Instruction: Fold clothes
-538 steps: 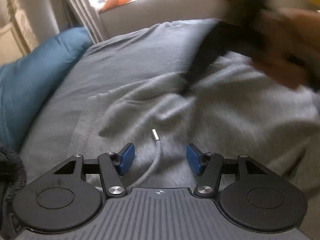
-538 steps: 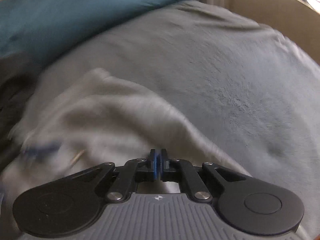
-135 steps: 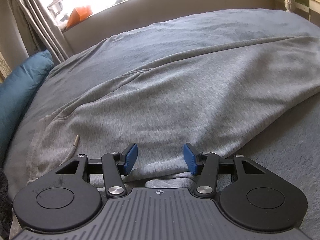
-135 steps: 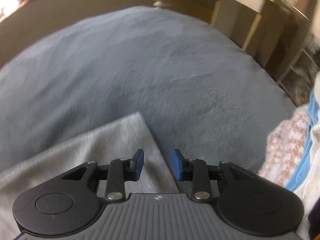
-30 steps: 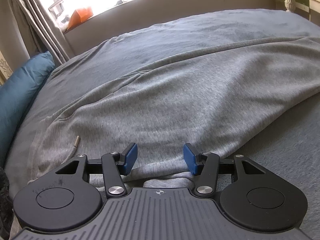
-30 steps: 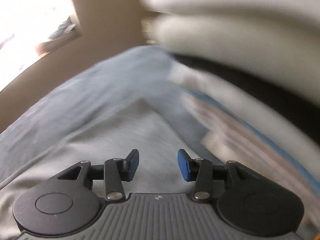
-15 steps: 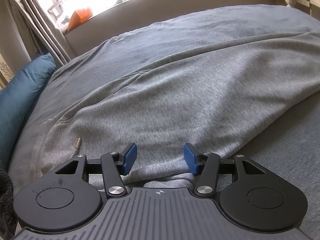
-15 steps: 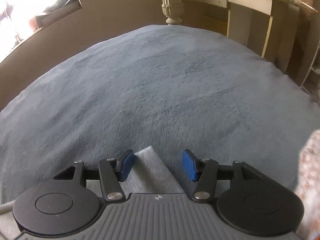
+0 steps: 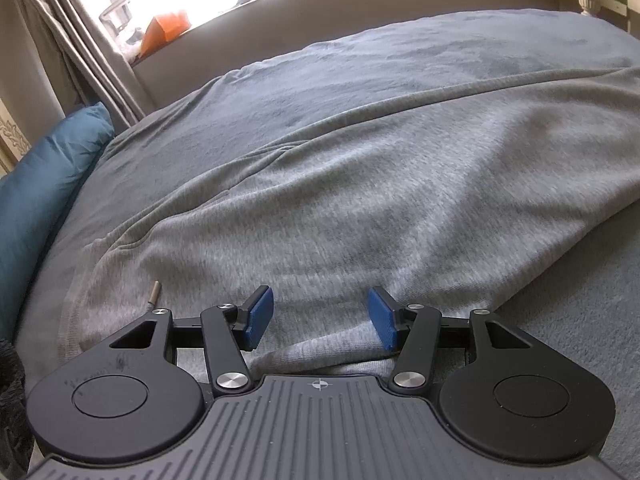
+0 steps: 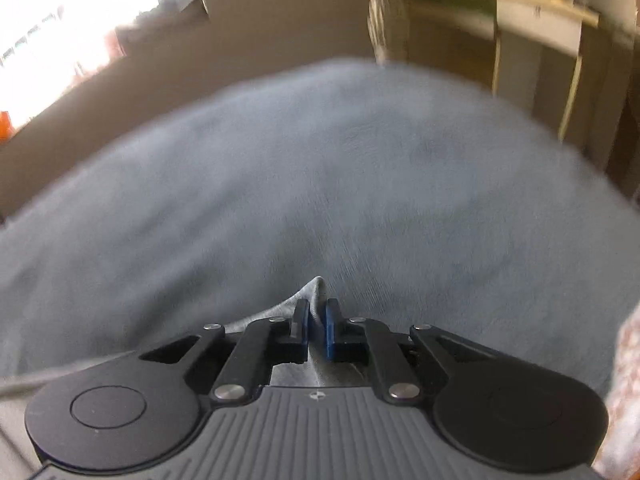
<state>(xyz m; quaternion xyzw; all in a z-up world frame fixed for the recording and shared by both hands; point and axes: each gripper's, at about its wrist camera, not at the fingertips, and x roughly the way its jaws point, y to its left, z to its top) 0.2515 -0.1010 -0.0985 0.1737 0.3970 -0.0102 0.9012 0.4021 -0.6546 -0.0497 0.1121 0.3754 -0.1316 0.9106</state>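
A light grey sweat garment [image 9: 360, 184] lies spread across the bed, its drawstring's metal tip [image 9: 153, 294] showing at the near left. My left gripper [image 9: 320, 300] hovers open over the garment's near edge; a fold of cloth lies below the blue pads, which do not press on it. In the right wrist view, my right gripper [image 10: 317, 312] has its jaws closing on a corner of the grey garment [image 10: 316, 286], which sticks up pinched between the pads. The picture there is blurred.
The grey-blue bed cover [image 10: 360, 168] stretches ahead of both grippers. A teal pillow [image 9: 36, 184] and curtains [image 9: 60, 40] are at the left, a bedpost [image 10: 386, 24] and wooden furniture beyond the bed. A patterned cloth [image 10: 628, 380] lies at the right edge.
The right gripper swung across to the garment's corner and its jaws came together on it. The left gripper stayed where it was, still open.
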